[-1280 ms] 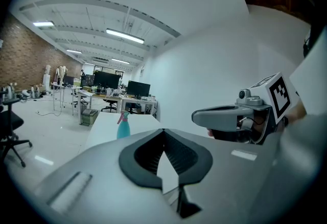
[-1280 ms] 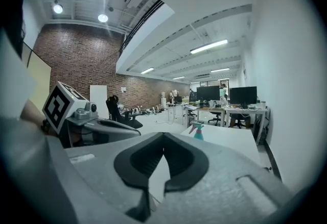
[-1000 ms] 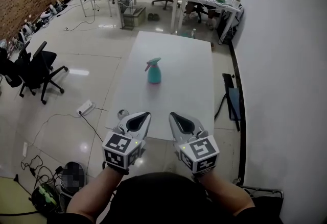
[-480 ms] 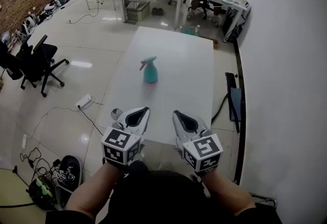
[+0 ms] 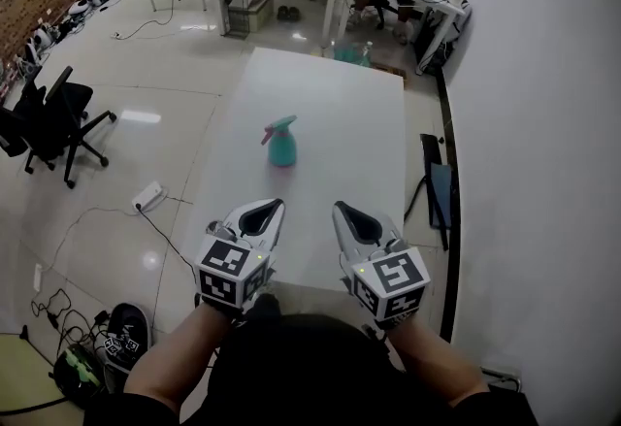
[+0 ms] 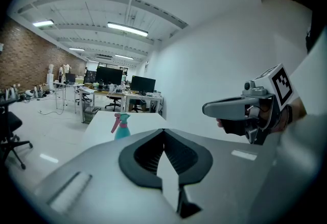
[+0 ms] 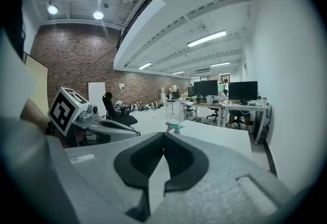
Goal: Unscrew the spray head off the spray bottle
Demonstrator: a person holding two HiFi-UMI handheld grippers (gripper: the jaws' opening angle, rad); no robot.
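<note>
Left tongs [image 5: 277, 207] and right tongs [image 5: 340, 210] together, empty, over table's [image 5: 335, 138] near edge; spray bottle [image 5: 281, 145] well ahead.

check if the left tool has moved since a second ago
Yes. The left tool has come forward, reaching further past the near edge of the table toward the spray bottle.

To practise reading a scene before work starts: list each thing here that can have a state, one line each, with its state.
Spray bottle: upright on the table, untouched.
Spray head: on the bottle.
Left gripper: shut, empty.
Right gripper: shut, empty.
</note>
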